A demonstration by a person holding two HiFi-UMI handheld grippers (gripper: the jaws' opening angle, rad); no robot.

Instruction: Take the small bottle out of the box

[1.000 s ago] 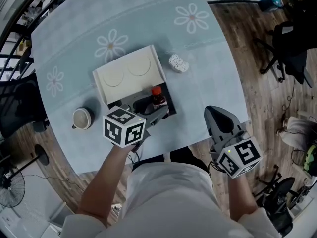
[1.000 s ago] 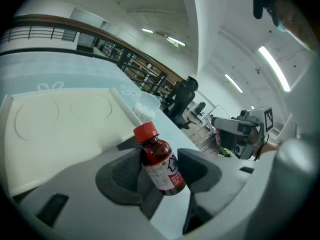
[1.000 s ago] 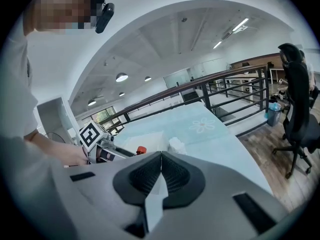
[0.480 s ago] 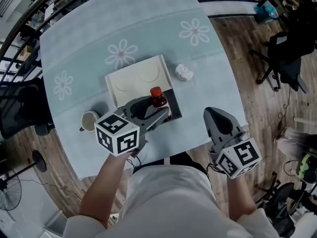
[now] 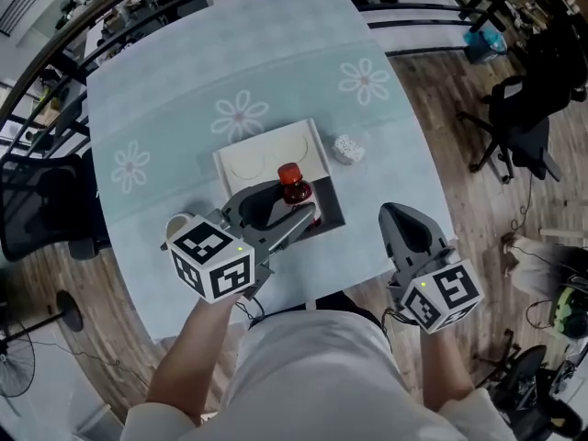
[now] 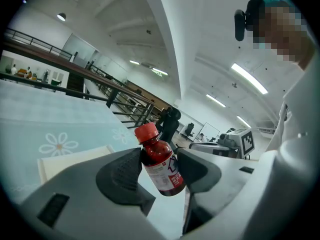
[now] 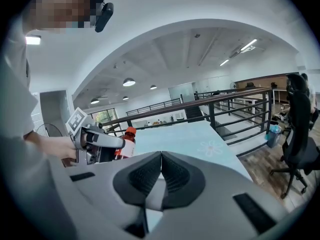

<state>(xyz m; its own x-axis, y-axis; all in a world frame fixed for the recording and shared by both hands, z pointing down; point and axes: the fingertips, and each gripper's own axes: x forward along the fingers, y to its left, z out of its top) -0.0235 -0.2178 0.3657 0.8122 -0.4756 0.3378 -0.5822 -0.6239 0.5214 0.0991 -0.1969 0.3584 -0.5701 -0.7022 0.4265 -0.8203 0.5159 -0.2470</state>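
The small bottle (image 5: 294,184) (image 6: 159,163) has dark red liquid, a red cap and a white label. My left gripper (image 5: 290,202) (image 6: 160,170) is shut on its body, and it hangs tilted between the pads with its bottom free. In the head view it sits over the open black box (image 5: 329,213), whose white lid (image 5: 266,157) lies folded back behind it. My right gripper (image 5: 401,217) (image 7: 160,173) is shut and empty, at the table's near right edge. The right gripper view shows the bottle (image 7: 127,140) in the left gripper (image 7: 106,144) off to the left.
A pale blue tablecloth (image 5: 184,81) with daisy prints covers the table. A white crumpled lump (image 5: 347,148) lies right of the lid. A cup (image 5: 178,224) stands left of the box, partly behind my left gripper's marker cube. Office chairs (image 5: 519,127) stand on the wooden floor to the right.
My left gripper has drawn back and to the left with the bottle in its jaws, and its cube now covers part of the cup. The right gripper has stayed put.
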